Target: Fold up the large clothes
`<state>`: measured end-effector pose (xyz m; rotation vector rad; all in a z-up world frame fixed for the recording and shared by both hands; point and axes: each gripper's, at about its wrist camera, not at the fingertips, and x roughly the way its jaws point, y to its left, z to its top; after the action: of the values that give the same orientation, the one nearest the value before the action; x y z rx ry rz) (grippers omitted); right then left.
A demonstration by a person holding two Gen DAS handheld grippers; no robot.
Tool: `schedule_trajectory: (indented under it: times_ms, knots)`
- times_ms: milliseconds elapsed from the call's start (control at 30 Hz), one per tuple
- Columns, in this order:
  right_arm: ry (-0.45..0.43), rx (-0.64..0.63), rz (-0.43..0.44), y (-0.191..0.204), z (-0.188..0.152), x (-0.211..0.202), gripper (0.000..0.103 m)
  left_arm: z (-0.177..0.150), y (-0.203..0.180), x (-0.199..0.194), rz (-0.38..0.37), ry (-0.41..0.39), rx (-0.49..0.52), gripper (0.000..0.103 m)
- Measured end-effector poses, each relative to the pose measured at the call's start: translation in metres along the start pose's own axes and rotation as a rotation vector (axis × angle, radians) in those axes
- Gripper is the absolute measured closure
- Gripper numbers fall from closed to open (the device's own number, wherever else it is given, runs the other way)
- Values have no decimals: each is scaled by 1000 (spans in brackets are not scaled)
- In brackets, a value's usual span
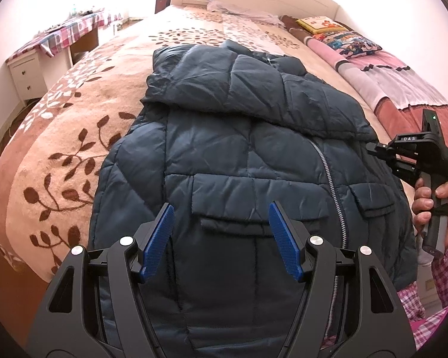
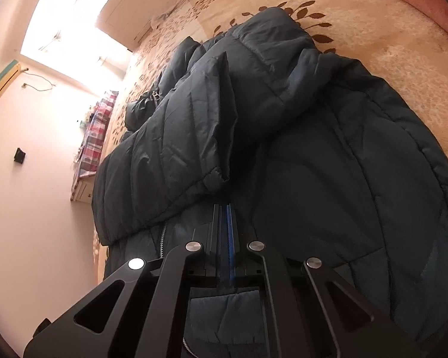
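Across the near half of the bed, over a beige blanket with brown leaf print [image 1: 74, 137], lies the dark blue quilted puffer jacket [image 1: 242, 149], front up, its zip running toward the foot edge. One sleeve looks folded over the chest already. The left gripper [image 1: 221, 240] hovers above a flap pocket, blue pads spread wide and empty. The right gripper [image 2: 225, 232], at the jacket's side toward the bed's right edge, has its jaws pressed together; whether they pinch fabric I cannot tell. Next, I'd judge, that side wants lifting and carrying across the middle.
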<state>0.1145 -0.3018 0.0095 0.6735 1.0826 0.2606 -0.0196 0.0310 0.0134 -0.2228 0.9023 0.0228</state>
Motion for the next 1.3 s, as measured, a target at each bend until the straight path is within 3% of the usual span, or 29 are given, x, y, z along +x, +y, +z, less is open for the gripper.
schedule_trajectory:
  times_ms: [100, 133, 167, 200, 233, 500, 700, 800, 867, 933, 1300]
  knots:
    - [6, -19, 3, 5, -1, 0, 98, 0, 0, 1, 0, 0, -1, 38]
    - [9, -17, 16, 6, -1, -1, 87, 0, 0, 0, 0, 1, 0, 38]
    - [4, -14, 25, 6, -2, -2, 49, 0, 0, 0, 0, 1, 0, 38]
    - [-17, -14, 27, 7, -1, -3, 33, 0, 0, 0, 0, 0, 0, 38]
    - [-52, -23, 24, 9, -3, -8, 26, 0, 0, 0, 0, -1, 1, 38]
    - [-101, -104, -63, 25, 9, -7, 27, 0, 0, 0, 1, -2, 2, 38]
    - [-90, -127, -112, 27, 19, 6, 50, 0, 0, 0, 4, -6, 3, 38]
    - [-78, -137, -117, 28, 21, 13, 67, 0, 0, -1, 4, -9, 6, 38]
    - [-83, -154, -136, 28, 20, 13, 87, 0, 0, -1, 5, -9, 5, 38]
    - [-85, -166, -136, 27, 19, 11, 93, 0, 0, -1, 4, -7, 4, 38]
    - [-63, -159, -134, 20, 3, 0, 96, 1, -1, -4, 0, -19, 4, 38]
